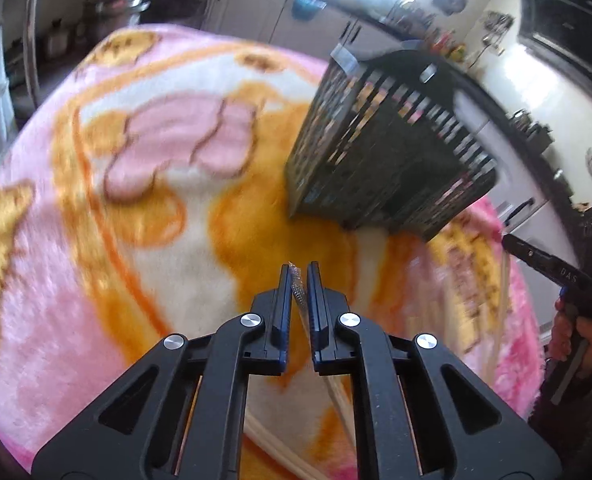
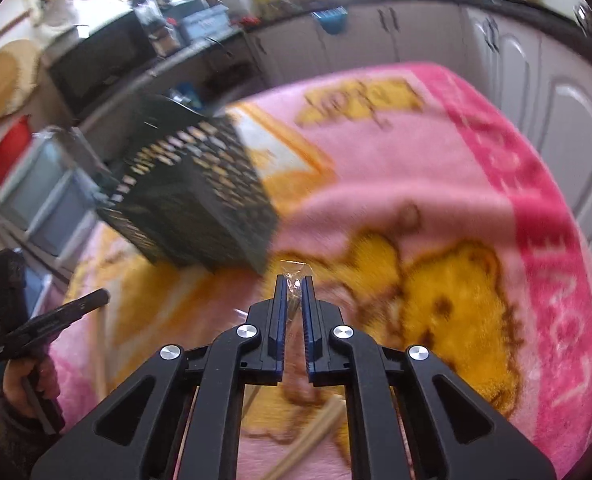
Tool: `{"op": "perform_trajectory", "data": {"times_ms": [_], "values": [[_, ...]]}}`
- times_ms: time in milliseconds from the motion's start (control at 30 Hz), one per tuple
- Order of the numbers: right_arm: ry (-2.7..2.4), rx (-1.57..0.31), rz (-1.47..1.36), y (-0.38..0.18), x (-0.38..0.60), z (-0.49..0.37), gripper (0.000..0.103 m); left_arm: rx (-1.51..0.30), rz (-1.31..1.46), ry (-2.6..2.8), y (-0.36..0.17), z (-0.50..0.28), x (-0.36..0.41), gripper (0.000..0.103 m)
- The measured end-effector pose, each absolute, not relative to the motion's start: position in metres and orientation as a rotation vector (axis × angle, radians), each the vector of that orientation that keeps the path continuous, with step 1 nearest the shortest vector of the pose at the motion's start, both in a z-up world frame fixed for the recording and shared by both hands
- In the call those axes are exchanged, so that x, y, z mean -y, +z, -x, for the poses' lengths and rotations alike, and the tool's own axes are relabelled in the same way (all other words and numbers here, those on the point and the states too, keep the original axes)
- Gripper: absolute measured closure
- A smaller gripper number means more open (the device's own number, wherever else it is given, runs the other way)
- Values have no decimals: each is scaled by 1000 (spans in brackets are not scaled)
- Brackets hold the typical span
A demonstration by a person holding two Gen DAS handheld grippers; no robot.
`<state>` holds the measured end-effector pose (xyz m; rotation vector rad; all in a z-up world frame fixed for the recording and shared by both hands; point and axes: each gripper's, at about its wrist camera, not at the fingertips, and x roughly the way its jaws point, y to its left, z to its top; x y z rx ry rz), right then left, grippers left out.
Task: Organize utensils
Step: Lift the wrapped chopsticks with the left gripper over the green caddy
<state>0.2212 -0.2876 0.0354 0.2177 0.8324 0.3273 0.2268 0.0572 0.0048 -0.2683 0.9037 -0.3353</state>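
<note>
Kitchen cabinets ringed a pink-and-orange blanket where a black slotted basket stood. Ahead of it, the left gripper was clamped on what looked like wrapped chopsticks, though blur left it uncertain. Likewise, the right gripper pinched a clear wrapper; loose chopsticks lay below.

A basket stands on the blanket, ahead and to the right in the left wrist view, ahead and to the left in the right one. Chopsticks lie on the blanket below and behind the gripper tips — nearer the cameras than the basket. Cabinets run along the wall beyond the blanket's far edge.
</note>
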Motion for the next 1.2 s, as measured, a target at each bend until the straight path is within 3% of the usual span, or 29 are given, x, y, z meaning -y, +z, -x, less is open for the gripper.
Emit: {"op": "perform_trajectory", "data": {"times_ms": [700,1200], "values": [[462,-377,-49,172,239,-200,98,-483,288,-463,161,-236,-21,100],[417,-208,-87,215,244,-245,98,-257,271,-335,209,-265,-27,100]]}}
